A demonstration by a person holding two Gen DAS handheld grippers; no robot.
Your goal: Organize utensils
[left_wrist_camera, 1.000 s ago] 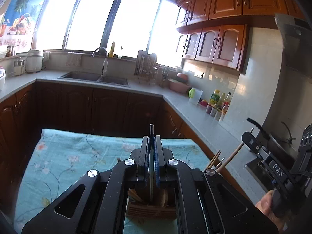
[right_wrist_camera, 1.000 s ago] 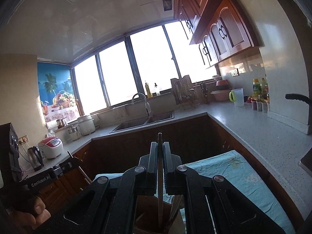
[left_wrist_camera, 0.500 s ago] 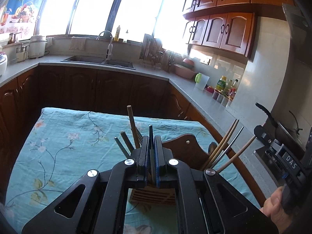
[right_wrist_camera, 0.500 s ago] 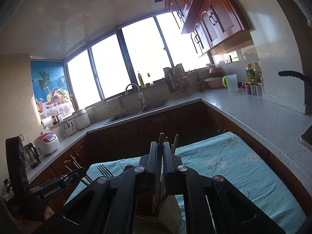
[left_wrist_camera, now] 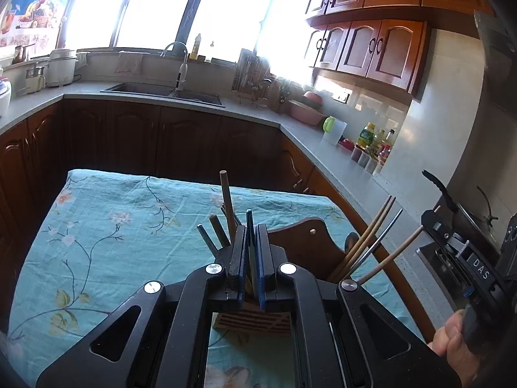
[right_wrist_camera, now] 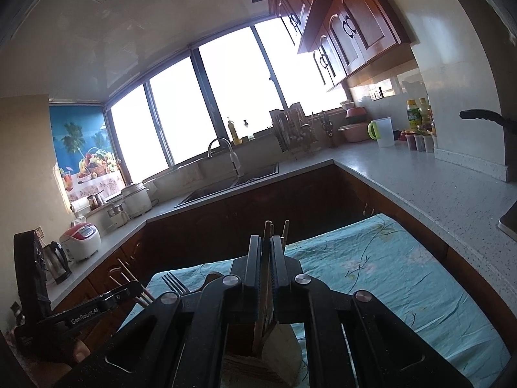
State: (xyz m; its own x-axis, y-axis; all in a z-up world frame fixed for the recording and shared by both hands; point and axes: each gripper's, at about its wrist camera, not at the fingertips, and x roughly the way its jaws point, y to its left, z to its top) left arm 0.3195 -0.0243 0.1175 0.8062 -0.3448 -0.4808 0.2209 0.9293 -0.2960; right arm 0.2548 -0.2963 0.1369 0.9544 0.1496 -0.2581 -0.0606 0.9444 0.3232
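Down at the near end of the bench (left_wrist_camera: 106, 226), which wears a turquoise flowered cloth, stands the wooden utensil holder (left_wrist_camera: 252, 318), partly hidden beneath both tools. From the left wrist view, three dark handles (left_wrist_camera: 226, 207) rise from its left part, and four thin sticks and rods (left_wrist_camera: 371, 236), chopsticks among them, lean out of its right part beside a carved wooden back panel (left_wrist_camera: 307, 245). A fork (right_wrist_camera: 174, 283) points up at the holder's left side in the right wrist view.

The left tongs (left_wrist_camera: 251, 252) are pinched on a thin dark utensil (left_wrist_camera: 249, 223), whose tip stands up above the blue pads, straight over the holder. The right tongs (right_wrist_camera: 265, 265) have just been easing apart by a sliver; a wooden chopstick (right_wrist_camera: 267, 229) stands between their jaws with its lower end down in the holder, and whether the pads still press on it cannot be told.

Each tool shows in the other's camera: the right one bears the letters "DAS" (left_wrist_camera: 481, 268), with a hand (left_wrist_camera: 455, 342) below it, and the left one reads "GenRobot.AI" (right_wrist_camera: 84, 316). Far along the worktop (right_wrist_camera: 420, 187) a yellow-capped bottle (right_wrist_camera: 412, 114) has a green label, too small to read
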